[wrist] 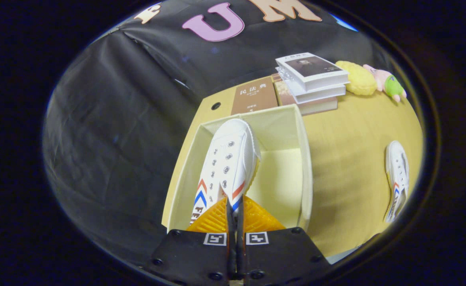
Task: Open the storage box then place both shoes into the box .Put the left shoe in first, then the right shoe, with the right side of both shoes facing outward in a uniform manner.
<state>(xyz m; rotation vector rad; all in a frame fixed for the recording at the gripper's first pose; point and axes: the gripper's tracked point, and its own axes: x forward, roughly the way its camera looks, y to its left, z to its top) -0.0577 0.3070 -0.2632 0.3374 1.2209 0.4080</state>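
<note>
A white canvas shoe [227, 165] with red and blue chevron stripes hangs toe-forward over the open cream storage box [305, 159]. My gripper [234, 210] is shut on the shoe's heel collar, both fingers pressing a thin edge of it. The shoe sits above the left half of the box, its toe near the far wall. The box's floor to the right of the shoe is bare. A second matching white shoe [397, 178] lies on the yellow table [352, 167], well right of the box.
Beyond the box stands a stack of books [310, 79] with a brown book [255, 97] beside it. A yellow plush [360, 78] and a pink plush toy [388, 83] lie at the table's far right. The table's left edge runs along the box.
</note>
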